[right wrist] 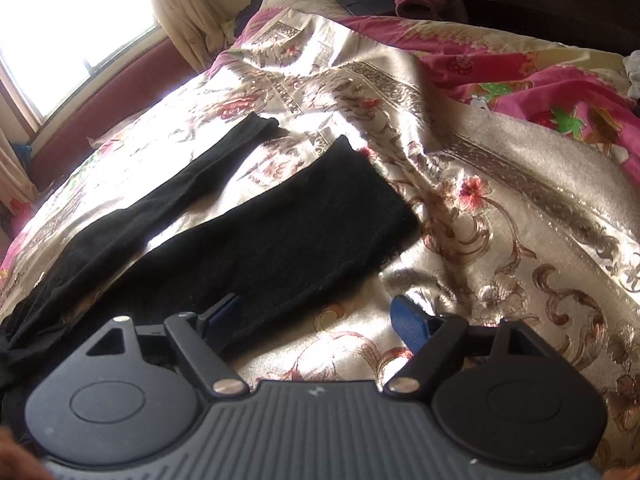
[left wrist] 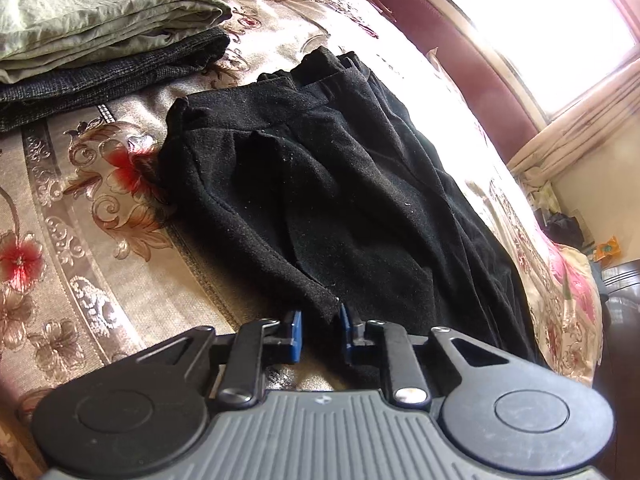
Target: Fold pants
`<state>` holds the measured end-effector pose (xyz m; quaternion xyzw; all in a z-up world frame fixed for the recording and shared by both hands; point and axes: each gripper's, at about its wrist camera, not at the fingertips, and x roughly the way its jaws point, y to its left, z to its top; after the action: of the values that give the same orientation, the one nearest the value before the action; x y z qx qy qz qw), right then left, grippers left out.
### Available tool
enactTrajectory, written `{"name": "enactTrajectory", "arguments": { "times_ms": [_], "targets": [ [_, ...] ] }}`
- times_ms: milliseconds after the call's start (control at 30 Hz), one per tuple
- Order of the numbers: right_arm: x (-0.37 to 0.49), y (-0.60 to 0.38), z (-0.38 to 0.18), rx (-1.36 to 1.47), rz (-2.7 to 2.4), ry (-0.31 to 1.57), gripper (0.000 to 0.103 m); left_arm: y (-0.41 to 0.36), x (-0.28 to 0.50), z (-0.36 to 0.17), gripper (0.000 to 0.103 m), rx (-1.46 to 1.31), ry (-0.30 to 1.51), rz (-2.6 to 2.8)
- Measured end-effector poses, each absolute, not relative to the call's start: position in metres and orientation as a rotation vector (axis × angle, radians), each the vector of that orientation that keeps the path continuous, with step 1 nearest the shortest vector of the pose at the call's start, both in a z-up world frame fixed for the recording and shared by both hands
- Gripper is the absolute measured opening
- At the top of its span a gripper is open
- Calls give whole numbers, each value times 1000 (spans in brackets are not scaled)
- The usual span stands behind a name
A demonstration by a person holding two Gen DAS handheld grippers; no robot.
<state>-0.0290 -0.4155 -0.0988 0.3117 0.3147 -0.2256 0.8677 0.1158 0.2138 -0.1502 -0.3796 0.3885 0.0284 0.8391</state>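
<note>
Black pants [left wrist: 320, 184] lie on a floral satin bedspread [left wrist: 80, 220], waistband at the far end. My left gripper [left wrist: 320, 330] is at the near waist corner, its blue pads [left wrist: 297, 334] a narrow gap apart with a tip of black cloth between them; whether they pinch it I cannot tell. In the right wrist view the two pant legs [right wrist: 304, 216] stretch away, spread apart. My right gripper [right wrist: 320, 322] is open wide over the near edge of the closer leg, its left pad on the cloth and its right pad [right wrist: 408, 322] over the bedspread [right wrist: 500, 240].
A stack of folded clothes, pale green [left wrist: 92, 12] on dark grey [left wrist: 112, 76], sits at the far left. A pink strawberry-print quilt [right wrist: 540, 84] lies at the far right. A window [left wrist: 540, 28] and the bed's edge are to the right.
</note>
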Motion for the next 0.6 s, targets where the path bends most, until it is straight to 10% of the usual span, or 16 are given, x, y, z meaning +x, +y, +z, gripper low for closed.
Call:
{"name": "enactTrajectory", "arguments": {
  "times_ms": [133,233,600],
  "targets": [
    [-26,-439,-107,745,-533,579,55,211,119,-148,22,-770,805,60],
    [-18,-448,-103,693,-573,641,5,204,120,-136,21,-695,796,74],
    [-33,-433,-79,425,-553,743,3,200,100,-110,21,-485,828,79]
  ]
}}
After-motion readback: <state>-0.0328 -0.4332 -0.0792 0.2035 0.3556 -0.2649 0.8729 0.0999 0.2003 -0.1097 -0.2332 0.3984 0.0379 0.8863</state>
